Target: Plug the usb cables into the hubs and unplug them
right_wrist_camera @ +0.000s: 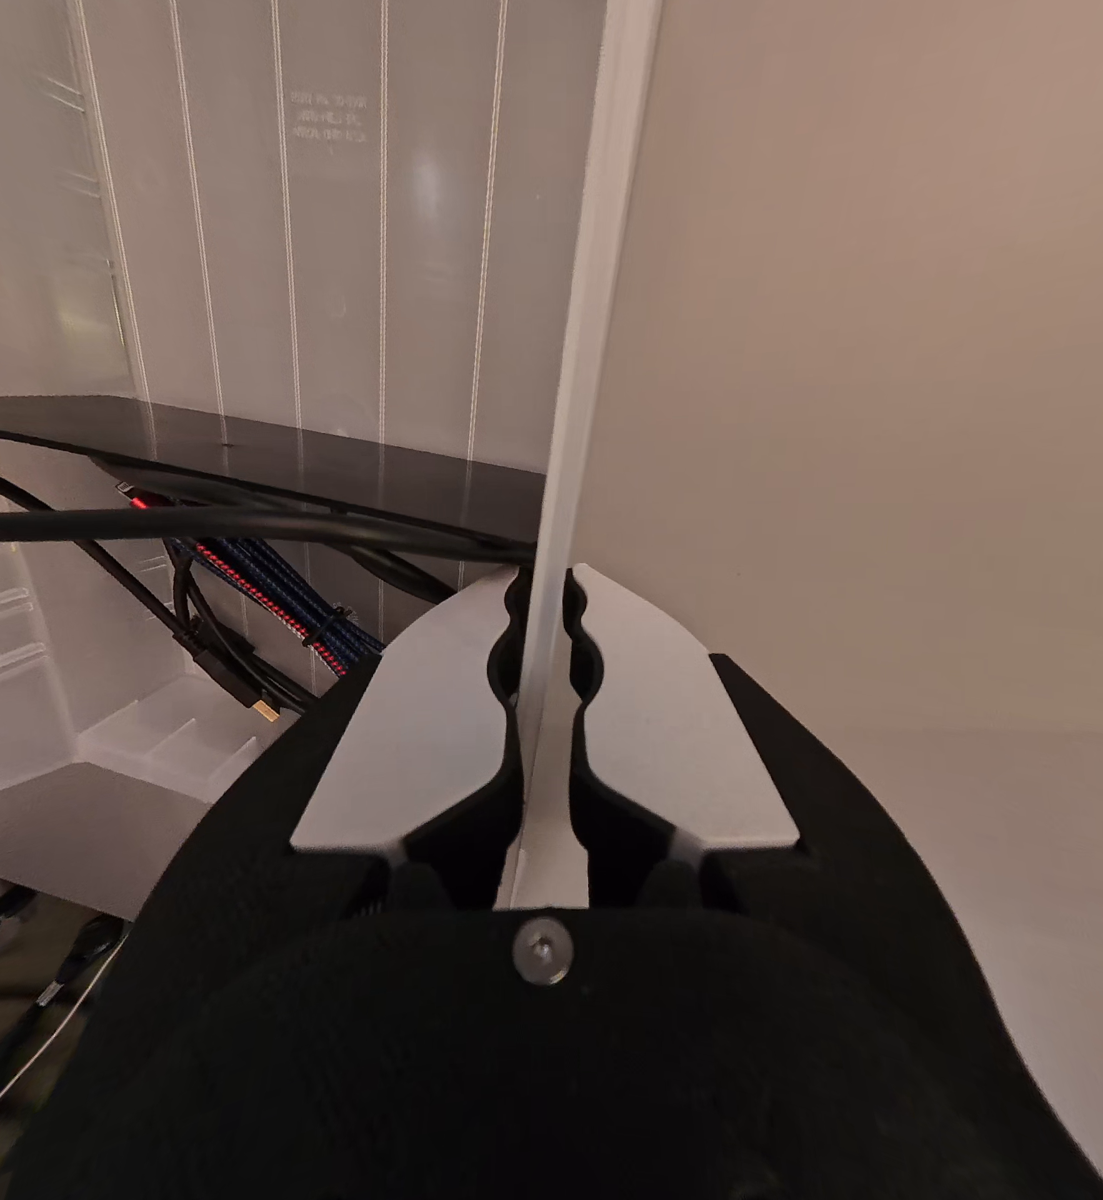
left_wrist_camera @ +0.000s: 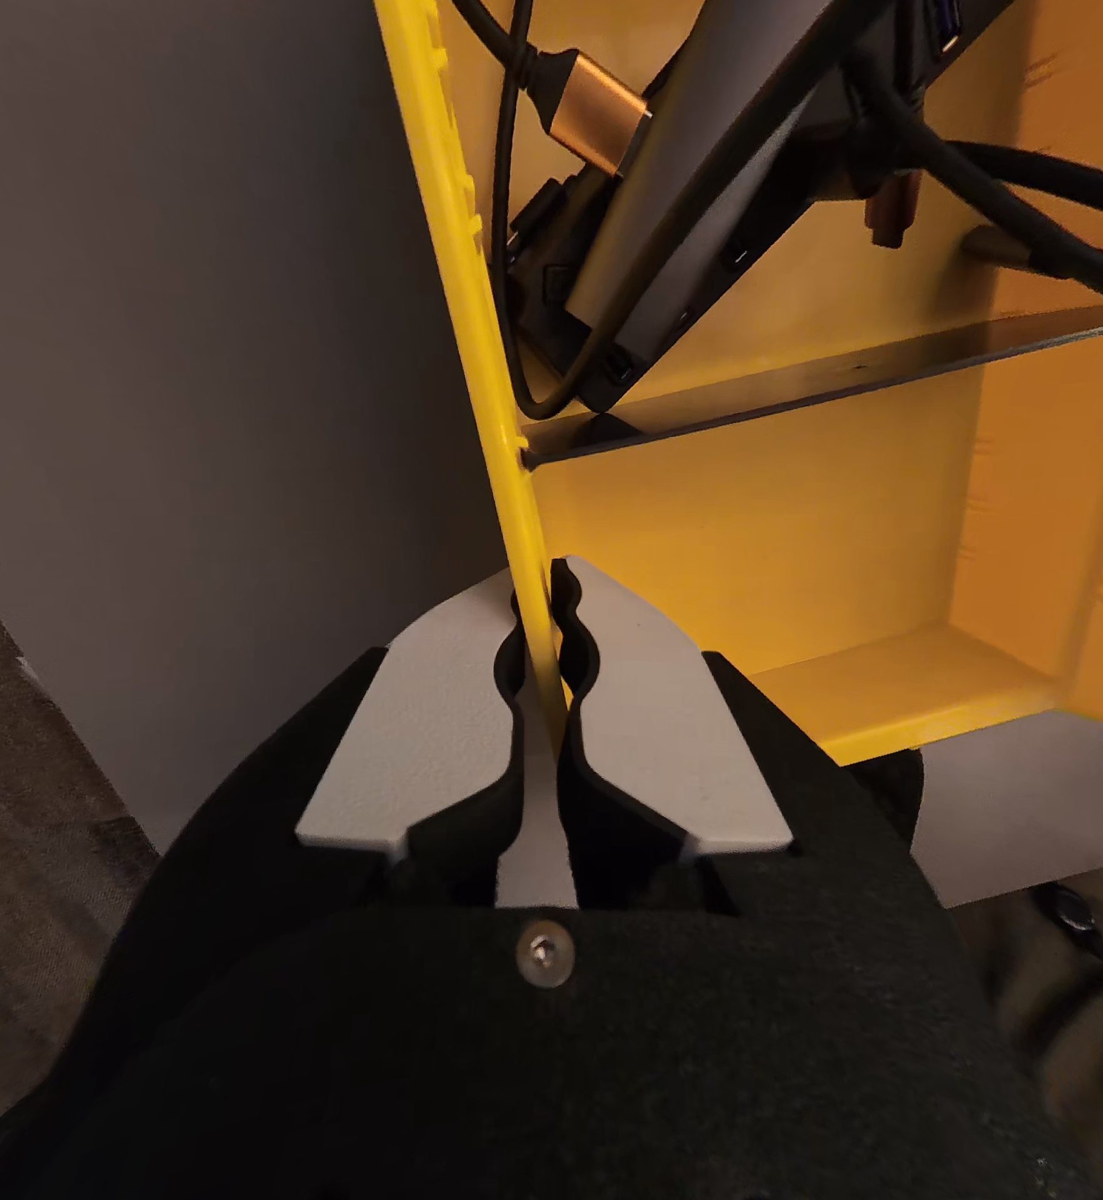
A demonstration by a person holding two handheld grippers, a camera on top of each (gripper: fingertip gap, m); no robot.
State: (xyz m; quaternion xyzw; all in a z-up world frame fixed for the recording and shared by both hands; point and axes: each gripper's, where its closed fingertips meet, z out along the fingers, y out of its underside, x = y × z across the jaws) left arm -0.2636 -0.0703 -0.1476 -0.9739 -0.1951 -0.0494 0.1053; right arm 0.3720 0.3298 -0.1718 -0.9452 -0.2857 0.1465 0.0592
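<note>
**Both claws clamped on bin walls**

My left claw (left_wrist_camera: 539,584) is closed on the side wall of a yellow bin (left_wrist_camera: 763,552), the thin rim running up between its grey fingers (left_wrist_camera: 432,714). Past the tips a dark divider (left_wrist_camera: 795,383) crosses the bin. Behind it lie two hubs: a silver hub (left_wrist_camera: 685,195) leaning on a black hub (left_wrist_camera: 815,130), with a copper plug (left_wrist_camera: 591,110) and black cables (left_wrist_camera: 1022,195) tangled around them. The near compartment has only bare yellow floor. To the left of the bin is a grey tabletop (left_wrist_camera: 178,325).

My right claw (right_wrist_camera: 545,578) is closed on the rim of a clear bin (right_wrist_camera: 341,260), gripping its frosted wall. Beyond the tips a dark divider (right_wrist_camera: 276,441) spans it, and on my side sit a thick black cable (right_wrist_camera: 211,519), a bundled blue-and-red braided cable (right_wrist_camera: 269,597) and a gold-tipped plug (right_wrist_camera: 263,708). The clear bin's floor carries small moulded lettering, too faint for me to read. I see no brand marks anywhere.
</note>
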